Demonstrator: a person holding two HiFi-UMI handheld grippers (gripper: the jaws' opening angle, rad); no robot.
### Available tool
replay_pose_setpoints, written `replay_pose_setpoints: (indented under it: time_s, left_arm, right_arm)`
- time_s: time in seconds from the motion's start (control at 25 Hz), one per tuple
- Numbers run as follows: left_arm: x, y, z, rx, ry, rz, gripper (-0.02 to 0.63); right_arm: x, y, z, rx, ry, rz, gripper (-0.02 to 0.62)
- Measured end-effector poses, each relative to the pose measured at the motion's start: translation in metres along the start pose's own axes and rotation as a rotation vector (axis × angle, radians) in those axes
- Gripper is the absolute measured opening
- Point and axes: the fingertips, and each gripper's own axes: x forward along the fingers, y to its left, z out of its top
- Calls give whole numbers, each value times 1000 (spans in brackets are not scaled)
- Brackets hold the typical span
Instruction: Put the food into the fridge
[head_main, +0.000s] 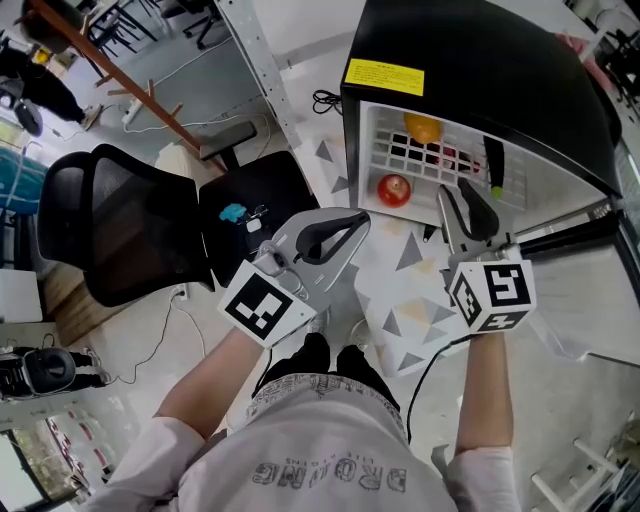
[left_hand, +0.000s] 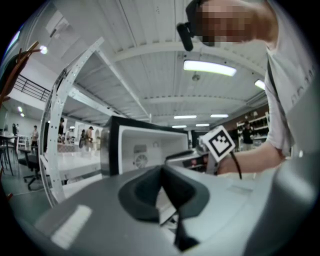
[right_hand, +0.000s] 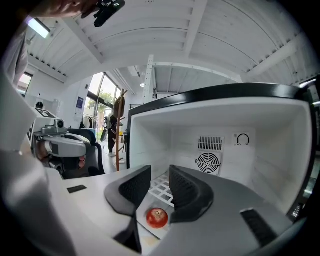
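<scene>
Down near the floor, head view: fridge (head_main: 500, 70) stands open, apple (head_main: 394, 189) and orange (head_main: 424, 128) already on its wire shelf (head_main: 395, 152), so the job looks approx. done; no other food in sight. Office chair (head_main: 110, 230) sits well left, not blocking.

Left gripper view: left gripper (left_hand: 161, 172) closed, empty.

Right gripper view: right gripper (right_hand: 160, 175) part-open, holding nothing, w/ the apple visible beyond its gap.

Head cam is pointed steeply down from above the small black fridge with white inside (head_main: 480, 70). Left gripper view is aimed level at it from farther off, at an angle. Right gripper view is held close, facing straight into it. Fridge is shared by all 3.
</scene>
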Motion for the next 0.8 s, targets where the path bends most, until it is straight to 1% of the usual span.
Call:
replay_pose_setpoints:
  time_s: [0.2, 0.48, 0.8]
  left_arm:
    - [-1, -5, 3, 3, -3, -1, 8]
    - [-3, -9, 4, 8, -2, 3, 8]
    - [-6, -12, 3, 11, 5, 8, 8]
  right_arm:
    - [-14, 10, -3, 41, -12, 8, 80]
    - [-28, 16, -8, 59, 2, 28, 43]
    - [-46, 17, -12, 83, -4, 14, 21]
